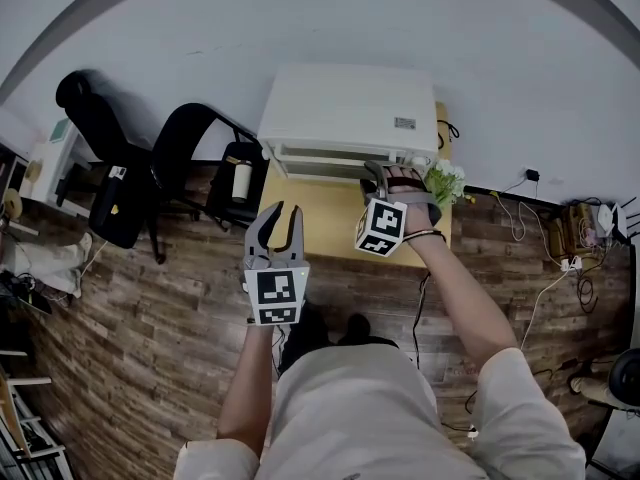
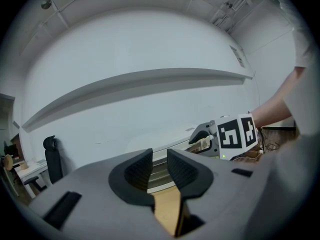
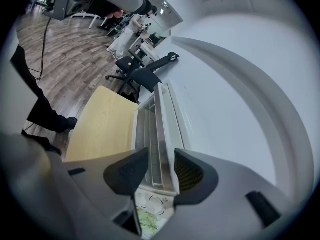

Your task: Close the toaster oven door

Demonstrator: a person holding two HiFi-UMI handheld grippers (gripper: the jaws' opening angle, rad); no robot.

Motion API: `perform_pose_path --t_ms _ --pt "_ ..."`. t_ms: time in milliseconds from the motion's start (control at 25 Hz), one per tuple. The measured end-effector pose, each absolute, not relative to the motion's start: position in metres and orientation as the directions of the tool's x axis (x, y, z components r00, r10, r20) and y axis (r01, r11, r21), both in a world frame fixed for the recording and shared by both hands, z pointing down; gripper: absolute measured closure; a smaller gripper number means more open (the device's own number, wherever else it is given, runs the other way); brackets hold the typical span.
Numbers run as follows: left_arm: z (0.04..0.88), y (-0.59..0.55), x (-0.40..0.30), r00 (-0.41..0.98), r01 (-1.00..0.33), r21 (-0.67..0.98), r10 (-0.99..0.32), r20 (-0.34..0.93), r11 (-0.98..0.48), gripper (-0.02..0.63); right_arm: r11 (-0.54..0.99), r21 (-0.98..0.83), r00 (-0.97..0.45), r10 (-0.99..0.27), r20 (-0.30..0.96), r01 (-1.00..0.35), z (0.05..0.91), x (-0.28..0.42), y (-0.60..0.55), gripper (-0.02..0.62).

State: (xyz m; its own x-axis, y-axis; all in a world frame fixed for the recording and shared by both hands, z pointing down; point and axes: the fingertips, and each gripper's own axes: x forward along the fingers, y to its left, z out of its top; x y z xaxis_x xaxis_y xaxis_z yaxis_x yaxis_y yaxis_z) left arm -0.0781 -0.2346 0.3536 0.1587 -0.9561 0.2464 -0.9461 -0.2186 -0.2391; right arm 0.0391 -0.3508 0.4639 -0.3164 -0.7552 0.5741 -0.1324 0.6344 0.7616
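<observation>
A white toaster oven [image 1: 345,113] stands at the back of a small wooden table [image 1: 320,208]. Its glass door [image 1: 330,153] looks upright against the body. My right gripper [image 1: 385,173] is at the door's right end. In the right gripper view the jaws [image 3: 162,171] stand open on either side of the door's handle bar [image 3: 159,134], with a gap on the left side. My left gripper [image 1: 283,213] hovers over the table's near left part, open and empty. In the left gripper view the oven [image 2: 150,144] shows beyond its jaws [image 2: 159,161], along with the right gripper [image 2: 202,139].
A small green plant [image 1: 443,180] sits at the table's right corner, just beside my right gripper. Black office chairs [image 1: 200,158] stand left of the table on the wood floor. Cables and plugs [image 1: 560,238] lie on the floor to the right. A white wall is behind the oven.
</observation>
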Motion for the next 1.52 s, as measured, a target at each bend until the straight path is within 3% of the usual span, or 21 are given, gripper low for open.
perform_pose_path --t_ms 680,1520 --pt "0.375 -0.193 -0.071 0.21 -0.942 -0.195 -0.933 0.291 -0.272 0.518 0.665 0.681 -0.423 -0.736 0.529 -0.306 0.434 0.042 -0.27 0.462" --pt "0.345 -0.076 -0.119 0.391 -0.903 -0.092 -0.892 0.228 -0.419 0.518 0.635 0.21 -0.517 -0.745 0.421 -0.743 0.357 -0.012 -0.098 0.494"
